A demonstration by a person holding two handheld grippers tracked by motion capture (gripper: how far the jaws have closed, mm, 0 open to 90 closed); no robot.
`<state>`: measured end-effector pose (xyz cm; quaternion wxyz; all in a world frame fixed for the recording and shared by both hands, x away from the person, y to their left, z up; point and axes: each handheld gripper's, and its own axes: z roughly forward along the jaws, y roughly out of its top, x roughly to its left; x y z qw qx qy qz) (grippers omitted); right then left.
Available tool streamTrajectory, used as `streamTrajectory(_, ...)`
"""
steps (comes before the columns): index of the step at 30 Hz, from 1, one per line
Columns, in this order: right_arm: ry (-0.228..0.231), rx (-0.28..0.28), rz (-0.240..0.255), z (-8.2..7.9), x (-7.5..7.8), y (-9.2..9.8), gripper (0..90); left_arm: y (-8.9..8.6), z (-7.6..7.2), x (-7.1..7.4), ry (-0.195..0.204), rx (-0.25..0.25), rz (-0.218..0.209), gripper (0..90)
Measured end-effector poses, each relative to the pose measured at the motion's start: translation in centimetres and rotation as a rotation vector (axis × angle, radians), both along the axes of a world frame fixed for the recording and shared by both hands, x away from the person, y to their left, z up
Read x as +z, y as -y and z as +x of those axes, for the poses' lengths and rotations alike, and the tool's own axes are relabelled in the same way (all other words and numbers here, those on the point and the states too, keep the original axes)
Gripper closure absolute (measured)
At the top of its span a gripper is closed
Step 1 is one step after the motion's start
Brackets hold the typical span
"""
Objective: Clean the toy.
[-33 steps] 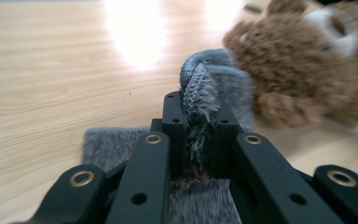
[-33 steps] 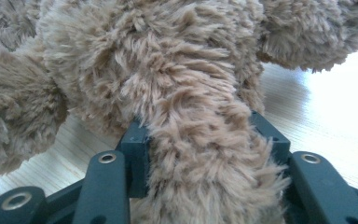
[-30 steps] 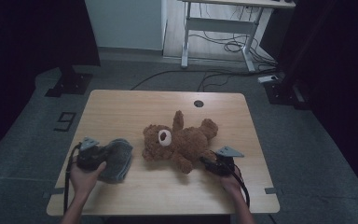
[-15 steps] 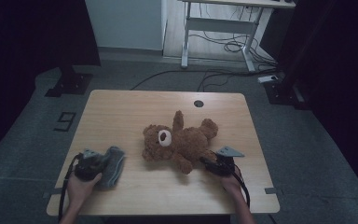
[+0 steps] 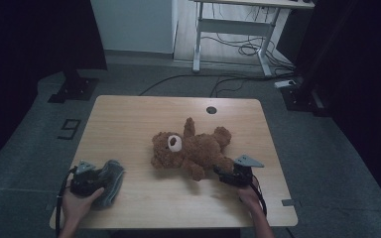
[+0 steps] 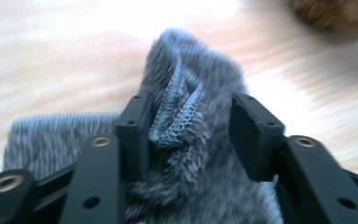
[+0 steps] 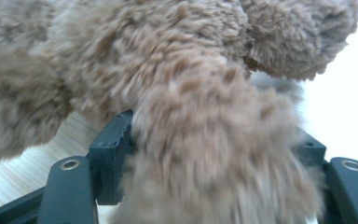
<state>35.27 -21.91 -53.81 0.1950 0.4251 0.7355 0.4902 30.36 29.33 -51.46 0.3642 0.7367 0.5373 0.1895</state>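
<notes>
With the left gripper (image 6: pixel 189 135) just sprung apart over the grey cloth (image 5: pixel 110 179) at lower left and the right gripper (image 5: pixel 224 175), also just widened, loosely straddling the bear's (image 5: pixel 191 148) leg mid-frame, draw both straight back without snagging fur.

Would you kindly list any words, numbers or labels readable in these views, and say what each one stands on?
"9": dark digit marked on the grey floor, left of the table.
Nothing readable on the teddy bear, the grey fuzzy cloth, or either gripper.
</notes>
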Motion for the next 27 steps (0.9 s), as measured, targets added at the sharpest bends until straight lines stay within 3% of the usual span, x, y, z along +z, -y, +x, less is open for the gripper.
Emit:
streamTrajectory(5, 0.014, 0.016, 0.011, -0.6, 0.3, 0.3, 30.4, 1.1, -0.9, 2.4, 0.108, -0.019, -0.006, 39.5)
streamTrajectory(9, 0.008, 0.014, 0.010, -0.6, 0.4, 0.4, 32.1, 3.5, -0.9, 4.1, 0.161, -0.086, -0.038, 38.2)
streamTrajectory(12, -0.001, 0.016, 0.003, -0.5, 0.2, 0.2, 33.7, 6.9, 0.3, 4.4, 0.147, -0.169, -0.027, 36.2)
streamTrajectory(15, -0.004, 0.019, 0.004, -0.6, 0.1, 0.3, 35.0, 9.9, 1.5, 4.0, 0.117, -0.223, -0.022, 34.7)
streamTrajectory(19, -0.010, 0.022, 0.010, -0.5, 0.0, 0.4, 36.5, 13.4, 3.6, 2.2, 0.048, -0.268, -0.005, 33.5)
streamTrajectory(23, -0.025, 0.035, -0.007, -0.3, -0.4, 0.0, 43.2, 15.1, 5.0, 0.5, 0.028, -0.245, 0.037, 37.8)
streamTrajectory(27, -0.044, 0.049, -0.009, 0.0, -0.7, -0.7, 47.9, 14.6, 6.2, 0.1, 0.029, -0.195, -0.003, 45.3)
